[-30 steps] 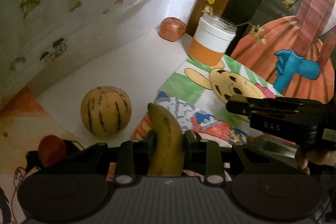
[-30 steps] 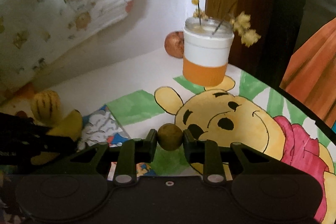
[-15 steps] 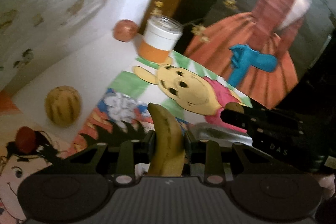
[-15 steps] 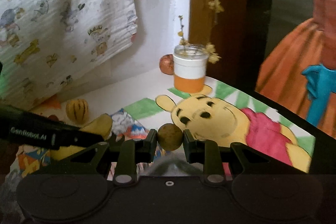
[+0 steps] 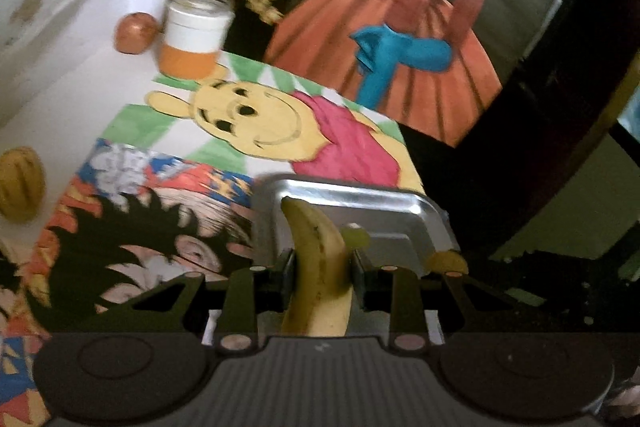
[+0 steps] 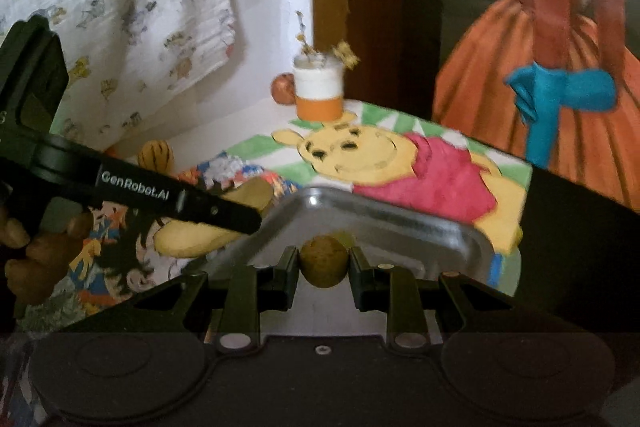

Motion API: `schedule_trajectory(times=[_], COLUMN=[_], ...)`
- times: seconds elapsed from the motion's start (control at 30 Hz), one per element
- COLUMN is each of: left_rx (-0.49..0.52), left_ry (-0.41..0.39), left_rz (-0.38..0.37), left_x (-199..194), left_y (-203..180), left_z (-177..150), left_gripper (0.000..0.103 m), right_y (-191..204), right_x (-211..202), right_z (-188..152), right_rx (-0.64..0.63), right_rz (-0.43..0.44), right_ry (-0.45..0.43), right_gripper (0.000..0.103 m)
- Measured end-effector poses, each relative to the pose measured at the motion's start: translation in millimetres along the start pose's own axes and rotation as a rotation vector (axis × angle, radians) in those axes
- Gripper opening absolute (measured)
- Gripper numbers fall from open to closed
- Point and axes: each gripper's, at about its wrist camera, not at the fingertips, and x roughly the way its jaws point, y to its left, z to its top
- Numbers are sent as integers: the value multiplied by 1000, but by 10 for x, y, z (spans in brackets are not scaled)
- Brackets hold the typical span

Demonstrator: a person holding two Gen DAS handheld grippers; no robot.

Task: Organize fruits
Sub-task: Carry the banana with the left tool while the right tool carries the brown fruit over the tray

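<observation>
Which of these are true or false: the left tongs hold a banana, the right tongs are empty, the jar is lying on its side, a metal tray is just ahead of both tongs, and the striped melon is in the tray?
1. The left tongs hold a banana. True.
2. The right tongs are empty. False: they are shut on a small round brownish fruit.
3. The jar is lying on its side. False: it stands upright, beside an apple.
4. A metal tray is just ahead of both tongs. True.
5. The melon is in the tray. False: it sits on the table, away from the tray.
</observation>
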Motion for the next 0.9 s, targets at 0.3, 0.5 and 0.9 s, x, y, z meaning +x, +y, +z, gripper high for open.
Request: schedule_trajectory(times=[0.3,0.5,0.9], left_rx=[84,113,121], left_ry=[81,93,122], left_rz=[-47,-67,-60], left_x=[192,244,364], left_y=[-125,-151,-134], left_z=[-110,-115,-168], left_gripper=[33,33,33], right_y=[-73,-209,-193], right_x=[-49,-78,-3], right_z=[-270,-406,-535], right_rx=[86,191,242], right_rz=[-50,-95,-159], right_ry=[-4,-14,8], right_gripper=[28,28,28])
